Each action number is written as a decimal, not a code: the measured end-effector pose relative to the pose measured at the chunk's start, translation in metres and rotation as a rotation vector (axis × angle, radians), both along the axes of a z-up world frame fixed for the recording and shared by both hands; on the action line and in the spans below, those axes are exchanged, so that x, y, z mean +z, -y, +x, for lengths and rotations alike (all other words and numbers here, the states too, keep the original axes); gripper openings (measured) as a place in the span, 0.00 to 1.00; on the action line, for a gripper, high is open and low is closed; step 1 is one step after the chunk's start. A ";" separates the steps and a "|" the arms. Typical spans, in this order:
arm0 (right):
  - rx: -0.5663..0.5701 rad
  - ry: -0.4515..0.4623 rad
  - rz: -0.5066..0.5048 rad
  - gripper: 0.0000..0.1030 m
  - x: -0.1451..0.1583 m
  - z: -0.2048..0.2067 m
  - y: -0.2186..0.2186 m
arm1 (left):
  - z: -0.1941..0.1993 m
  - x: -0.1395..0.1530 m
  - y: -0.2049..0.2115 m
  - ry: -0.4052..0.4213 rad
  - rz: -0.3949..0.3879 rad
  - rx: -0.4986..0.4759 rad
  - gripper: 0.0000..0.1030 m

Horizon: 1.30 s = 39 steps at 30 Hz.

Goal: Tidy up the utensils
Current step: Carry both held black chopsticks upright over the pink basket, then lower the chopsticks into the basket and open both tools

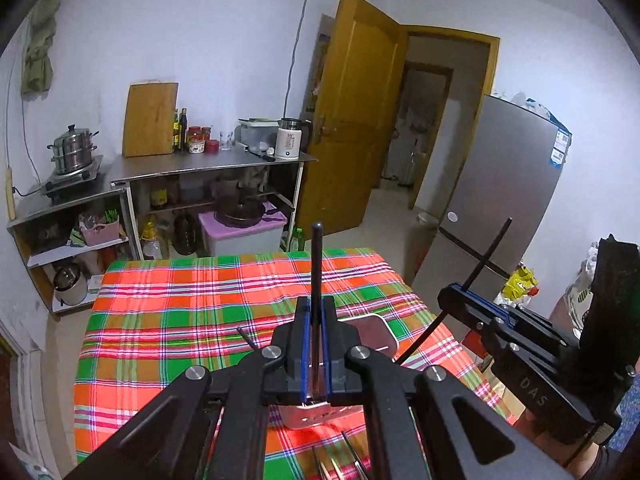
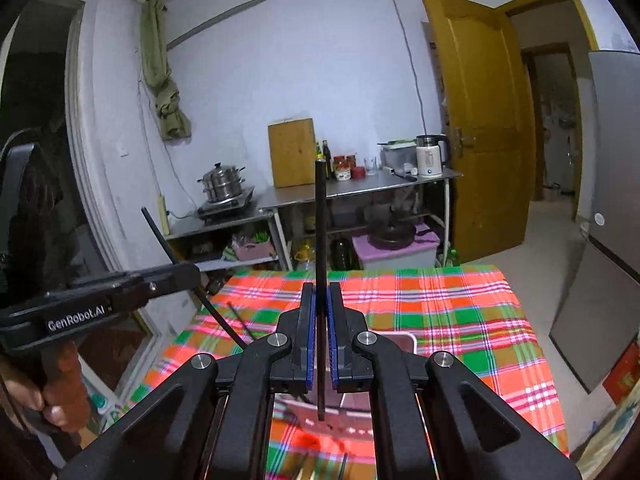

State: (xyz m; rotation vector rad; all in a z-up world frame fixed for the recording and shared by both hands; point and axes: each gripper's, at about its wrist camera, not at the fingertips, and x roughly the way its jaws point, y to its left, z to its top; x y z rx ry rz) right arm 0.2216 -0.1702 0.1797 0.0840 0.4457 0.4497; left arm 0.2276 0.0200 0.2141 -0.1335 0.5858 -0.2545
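Note:
My left gripper (image 1: pixel 317 312) is shut on a black chopstick (image 1: pixel 317 264) that stands upright between its blue pads. My right gripper (image 2: pixel 321 300) is shut on a second black chopstick (image 2: pixel 320 216), also upright. Each gripper shows in the other's view: the right one (image 1: pixel 454 294) with its slanted chopstick (image 1: pixel 486 256), the left one (image 2: pixel 188 272) with its chopstick (image 2: pixel 160 232). Both hover above a pink-rimmed utensil holder (image 1: pixel 376 330) on the plaid tablecloth (image 1: pixel 192 312); it also shows in the right wrist view (image 2: pixel 404 340). More utensils (image 1: pixel 340 464) lie near the front edge, mostly hidden.
A thin dark stick (image 1: pixel 248 338) lies on the cloth left of the holder. Beyond the table are steel kitchen shelves (image 1: pixel 208 168) with a steamer pot (image 1: pixel 74 148), a kettle (image 1: pixel 290 138), a yellow door (image 1: pixel 352 112) and a grey fridge (image 1: pixel 500 184) at the right.

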 end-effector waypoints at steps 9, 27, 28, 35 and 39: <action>-0.031 -0.025 -0.006 0.05 -0.020 0.020 -0.006 | 0.025 -0.034 -0.003 -0.039 -0.014 0.017 0.04; -0.004 -0.137 -0.088 0.08 -0.061 0.036 -0.015 | 0.035 -0.089 -0.008 -0.136 -0.013 0.019 0.06; -0.005 -0.136 -0.088 0.12 -0.061 0.036 -0.014 | 0.035 -0.089 -0.009 -0.133 -0.013 0.018 0.07; -0.012 -0.113 -0.080 0.19 -0.052 0.028 -0.004 | 0.014 -0.075 -0.010 -0.049 0.004 0.021 0.25; -0.020 -0.094 -0.069 0.19 -0.045 0.018 0.003 | -0.001 -0.065 -0.013 -0.008 0.005 0.037 0.25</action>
